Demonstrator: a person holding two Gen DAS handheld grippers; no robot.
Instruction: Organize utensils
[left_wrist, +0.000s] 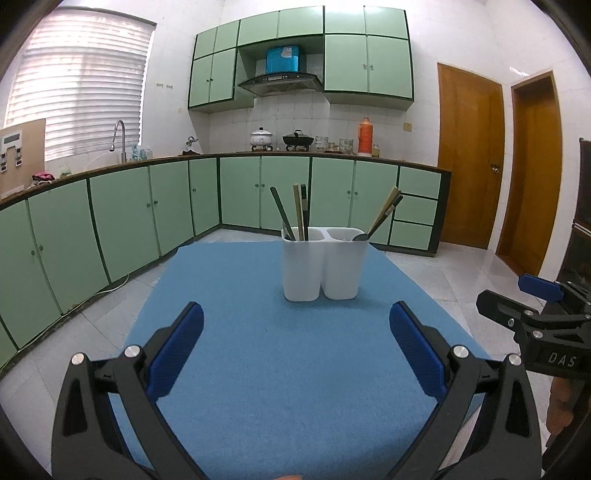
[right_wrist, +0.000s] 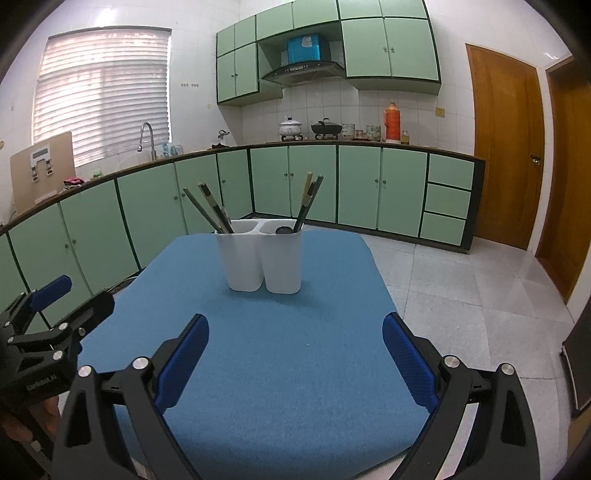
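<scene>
A white two-compartment utensil holder (left_wrist: 319, 264) (right_wrist: 264, 258) stands on the blue mat (left_wrist: 277, 350) (right_wrist: 295, 350). Chopsticks (left_wrist: 295, 212) (right_wrist: 210, 210) stand in its left compartment. More chopsticks (left_wrist: 386, 214) (right_wrist: 306, 201) and a dark spoon (left_wrist: 360, 236) (right_wrist: 283, 230) lean in the right compartment. My left gripper (left_wrist: 295, 325) is open and empty, held over the mat short of the holder. My right gripper (right_wrist: 295, 336) is open and empty, also short of the holder. Each gripper shows at the edge of the other's view, the right one (left_wrist: 535, 314) and the left one (right_wrist: 48, 317).
The mat covers a table with tiled floor (left_wrist: 461, 280) around it. Green cabinets with a counter (left_wrist: 258, 192) run along the back and left. Wooden doors (left_wrist: 469, 155) stand at the right. A sink faucet (left_wrist: 118, 140) and pots (left_wrist: 262, 138) sit on the counter.
</scene>
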